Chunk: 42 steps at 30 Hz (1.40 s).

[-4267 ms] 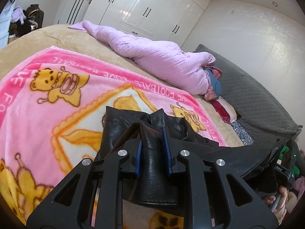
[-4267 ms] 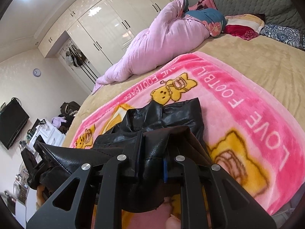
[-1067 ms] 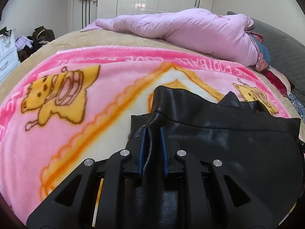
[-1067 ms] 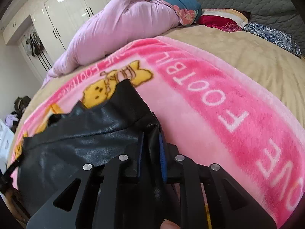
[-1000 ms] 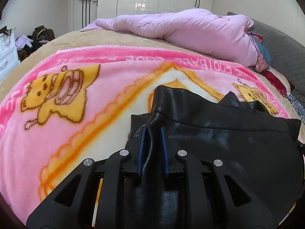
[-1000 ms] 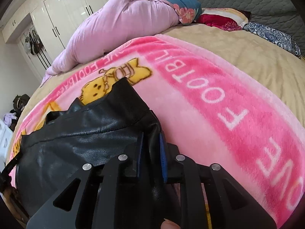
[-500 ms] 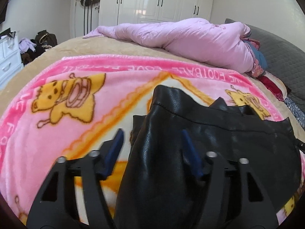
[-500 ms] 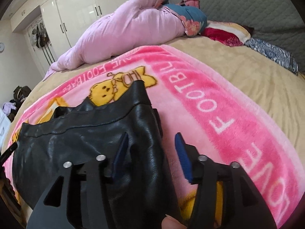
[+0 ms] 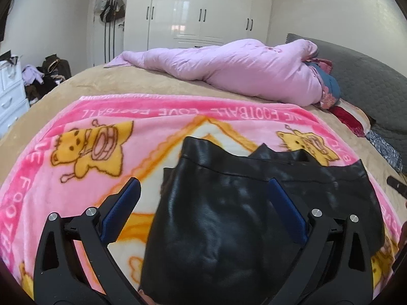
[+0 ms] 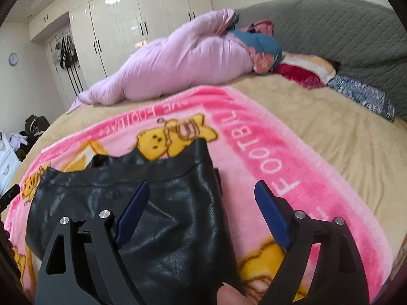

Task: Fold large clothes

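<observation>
A black leather garment (image 9: pixel 229 211) lies folded on the pink cartoon blanket (image 9: pixel 84 167) spread over the bed. My left gripper (image 9: pixel 203 190) hovers above the garment's left side, its jaws still opening wide, blue pads clear of the leather. In the right wrist view the same garment (image 10: pixel 142 203) lies under my right gripper (image 10: pixel 203 195), whose jaws are also opening; its left pad is over the leather, its right pad over the blanket (image 10: pixel 292 167). Neither pad presses on anything. A fingertip (image 10: pixel 229 296) shows at the bottom edge.
A rolled lilac duvet (image 9: pixel 229 73) lies across the far side of the bed, with pillows (image 10: pixel 305 71) and a grey headboard (image 10: pixel 343 30) to the right. White wardrobes (image 9: pixel 203 10) stand behind. A white dresser (image 9: pixel 10 94) and piled clothes sit at the left.
Both grippers were shut on folds of the leather garment; they let go, opened wide and rose back from it. The garment now lies flat on the blanket.
</observation>
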Each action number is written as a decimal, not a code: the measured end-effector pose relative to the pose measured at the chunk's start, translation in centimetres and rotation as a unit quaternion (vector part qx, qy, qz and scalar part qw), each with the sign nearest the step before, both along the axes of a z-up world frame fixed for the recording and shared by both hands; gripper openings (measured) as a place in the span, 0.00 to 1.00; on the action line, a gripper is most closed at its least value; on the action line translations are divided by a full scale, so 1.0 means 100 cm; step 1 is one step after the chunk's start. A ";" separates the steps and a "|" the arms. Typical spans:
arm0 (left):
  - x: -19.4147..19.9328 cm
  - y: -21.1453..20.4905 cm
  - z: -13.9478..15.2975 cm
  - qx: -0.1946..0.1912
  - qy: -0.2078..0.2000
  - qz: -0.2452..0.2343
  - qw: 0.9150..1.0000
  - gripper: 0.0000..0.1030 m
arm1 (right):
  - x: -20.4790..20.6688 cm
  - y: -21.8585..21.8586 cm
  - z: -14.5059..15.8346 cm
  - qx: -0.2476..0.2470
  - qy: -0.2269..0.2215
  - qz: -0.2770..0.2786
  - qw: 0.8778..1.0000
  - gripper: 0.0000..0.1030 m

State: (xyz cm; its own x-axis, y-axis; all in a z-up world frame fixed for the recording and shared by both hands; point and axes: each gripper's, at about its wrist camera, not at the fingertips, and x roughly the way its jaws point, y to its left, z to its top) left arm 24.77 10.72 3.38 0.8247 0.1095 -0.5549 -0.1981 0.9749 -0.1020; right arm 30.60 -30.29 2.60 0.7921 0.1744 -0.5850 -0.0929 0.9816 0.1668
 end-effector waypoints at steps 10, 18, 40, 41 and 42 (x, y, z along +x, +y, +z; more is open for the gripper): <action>-0.014 -0.037 0.014 -0.001 -0.006 -0.049 0.999 0.91 | -0.038 0.006 0.032 -0.008 -0.049 0.016 0.999 0.81; -0.025 -0.068 0.000 -0.002 0.019 -0.082 0.996 0.91 | -0.055 0.039 0.011 -0.033 -0.002 0.073 0.997 0.57; -0.029 -0.071 -0.068 0.012 0.121 -0.079 0.989 0.91 | -0.060 0.068 -0.049 -0.061 0.098 0.092 0.989 0.57; -0.028 -0.071 -0.069 0.013 0.121 -0.079 0.989 0.91 | -0.059 0.068 -0.050 -0.062 0.100 0.091 0.989 0.57; -0.028 -0.071 -0.070 0.012 0.122 -0.079 0.989 0.91 | -0.059 0.069 -0.051 -0.063 0.102 0.089 0.989 0.58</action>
